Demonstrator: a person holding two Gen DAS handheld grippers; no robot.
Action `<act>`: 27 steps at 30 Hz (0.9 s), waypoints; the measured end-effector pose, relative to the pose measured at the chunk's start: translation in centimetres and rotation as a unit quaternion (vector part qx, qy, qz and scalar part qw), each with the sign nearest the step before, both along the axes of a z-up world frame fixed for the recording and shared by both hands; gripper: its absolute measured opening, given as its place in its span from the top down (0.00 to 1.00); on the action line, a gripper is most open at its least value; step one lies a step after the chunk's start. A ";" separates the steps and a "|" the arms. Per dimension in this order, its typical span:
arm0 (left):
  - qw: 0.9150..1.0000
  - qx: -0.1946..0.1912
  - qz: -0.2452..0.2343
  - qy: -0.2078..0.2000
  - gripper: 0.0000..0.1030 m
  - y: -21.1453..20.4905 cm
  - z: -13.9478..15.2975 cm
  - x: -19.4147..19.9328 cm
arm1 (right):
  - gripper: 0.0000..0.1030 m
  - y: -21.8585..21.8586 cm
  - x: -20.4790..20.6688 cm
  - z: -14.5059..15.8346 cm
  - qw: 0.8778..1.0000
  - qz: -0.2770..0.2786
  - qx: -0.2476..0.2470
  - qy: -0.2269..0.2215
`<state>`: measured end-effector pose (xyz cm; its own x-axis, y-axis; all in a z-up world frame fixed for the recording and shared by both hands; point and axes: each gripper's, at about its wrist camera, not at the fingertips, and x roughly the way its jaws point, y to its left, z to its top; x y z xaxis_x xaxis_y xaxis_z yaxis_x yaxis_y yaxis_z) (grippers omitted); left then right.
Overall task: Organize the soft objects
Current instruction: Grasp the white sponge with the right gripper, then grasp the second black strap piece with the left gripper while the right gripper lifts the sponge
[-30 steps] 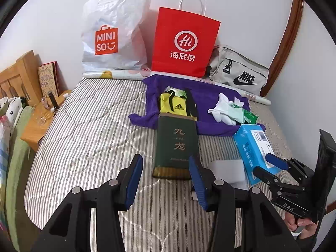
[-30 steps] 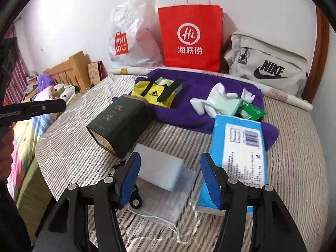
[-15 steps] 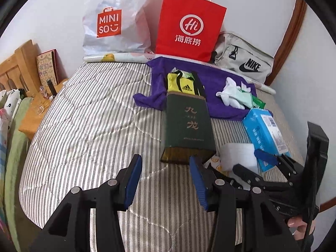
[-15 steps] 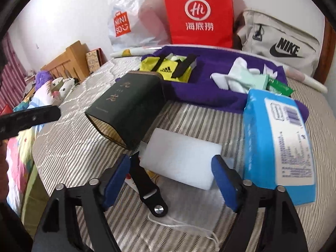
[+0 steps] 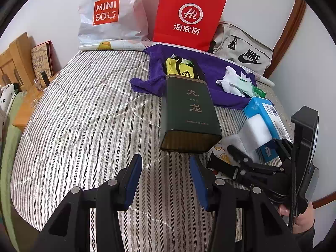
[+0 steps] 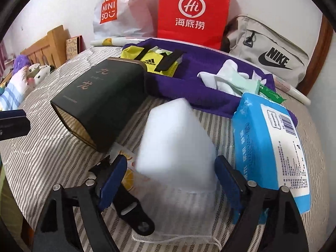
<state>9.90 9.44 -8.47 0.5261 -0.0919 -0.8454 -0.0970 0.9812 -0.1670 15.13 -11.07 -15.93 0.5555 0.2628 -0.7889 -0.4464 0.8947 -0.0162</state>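
On a striped bed, the right tool straddles a white sponge, jaws just closing, pads apart from it. The left tool hangs spread and empty before a dark green box.

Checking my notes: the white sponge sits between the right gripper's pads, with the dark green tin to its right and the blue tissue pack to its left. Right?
One slip: the sides are swapped. The right wrist view shows the tin left of the sponge and the tissue pack on its right. The sponge does sit between the right gripper's pads.
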 end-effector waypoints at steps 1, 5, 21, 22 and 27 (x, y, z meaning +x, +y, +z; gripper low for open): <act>1.000 0.000 0.001 0.000 0.57 0.0 0.0 0.0 | 0.36 0.0 0.0 0.1 1.000 0.002 0.000 -0.004; 1.000 0.002 0.001 0.000 0.57 0.0 0.0 -0.2 | 0.59 -0.5 0.0 0.4 1.000 0.015 0.013 0.003; 1.000 0.014 -0.013 -0.007 0.54 -4.2 0.3 -2.7 | 0.62 -5.3 -4.1 5.6 0.996 0.036 0.073 -0.042; 1.000 0.018 -0.016 -0.007 0.53 -4.7 0.2 -3.0 | 0.62 -5.6 -4.4 5.8 0.996 0.034 0.074 -0.045; 1.000 0.023 -0.021 0.000 0.53 -6.4 -0.5 -4.0 | 0.62 -8.5 -6.4 6.9 0.994 0.020 0.098 -0.053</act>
